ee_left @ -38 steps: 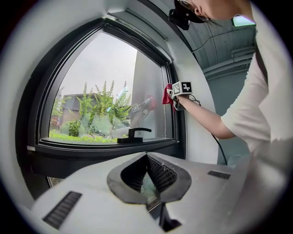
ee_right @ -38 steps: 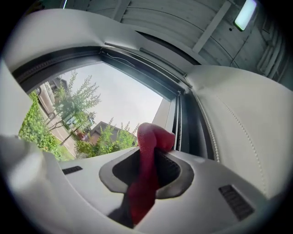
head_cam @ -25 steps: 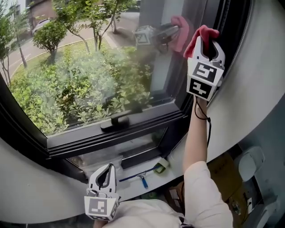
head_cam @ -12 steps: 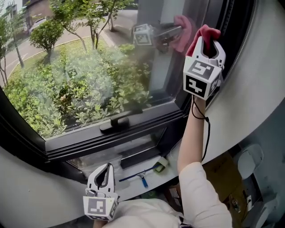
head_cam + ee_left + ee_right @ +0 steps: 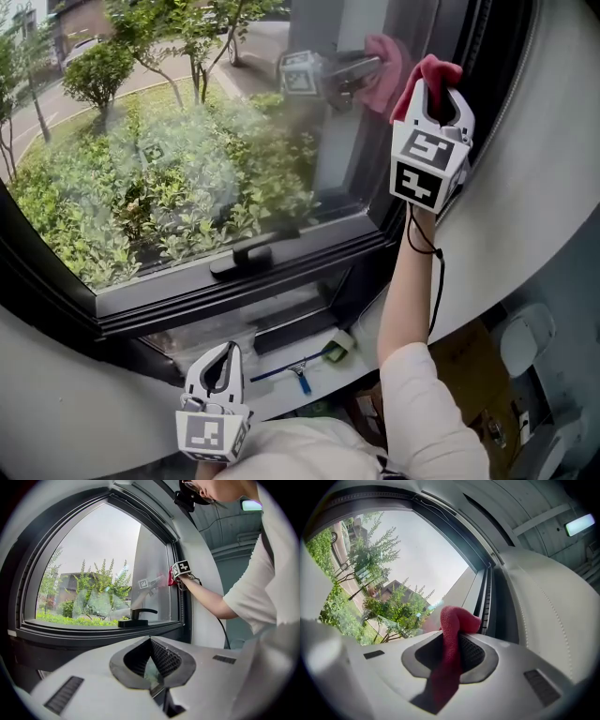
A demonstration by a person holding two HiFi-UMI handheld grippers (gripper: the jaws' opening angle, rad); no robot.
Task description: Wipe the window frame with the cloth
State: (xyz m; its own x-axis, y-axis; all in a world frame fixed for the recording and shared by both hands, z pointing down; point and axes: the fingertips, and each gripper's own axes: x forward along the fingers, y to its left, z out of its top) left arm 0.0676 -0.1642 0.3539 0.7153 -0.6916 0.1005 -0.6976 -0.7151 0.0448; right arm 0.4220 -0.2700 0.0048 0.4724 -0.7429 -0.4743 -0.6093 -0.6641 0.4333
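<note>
White right gripper (image 5: 437,86): raised on an outstretched forearm (image 5: 409,281) at the upper right of the window; jaws clamped on the cloth.
Cloth (image 5: 451,641): red, gripped mid-length; long axis along the jaws, loose tail trailing back over the gripper body, folded wad standing proud of the jaw tips.
Cloth heading: wad aimed up and slightly left in the head view, toward the right-hand upright of the window frame (image 5: 398,178); lies just beside the upright's dark channel, contact not confirmed.
Glass (image 5: 187,150): carries a faint reflection (image 5: 323,70) of gripper and cloth just left of the real ones.
Handle (image 5: 241,256): black, on the lower rail, well apart from the cloth.
Left gripper (image 5: 221,367): held low near the body, below the sill (image 5: 281,389); jaws together, nothing between them.
Squeegee (image 5: 296,374): blue, lying flat on the sill, near the left gripper, not touched.
</note>
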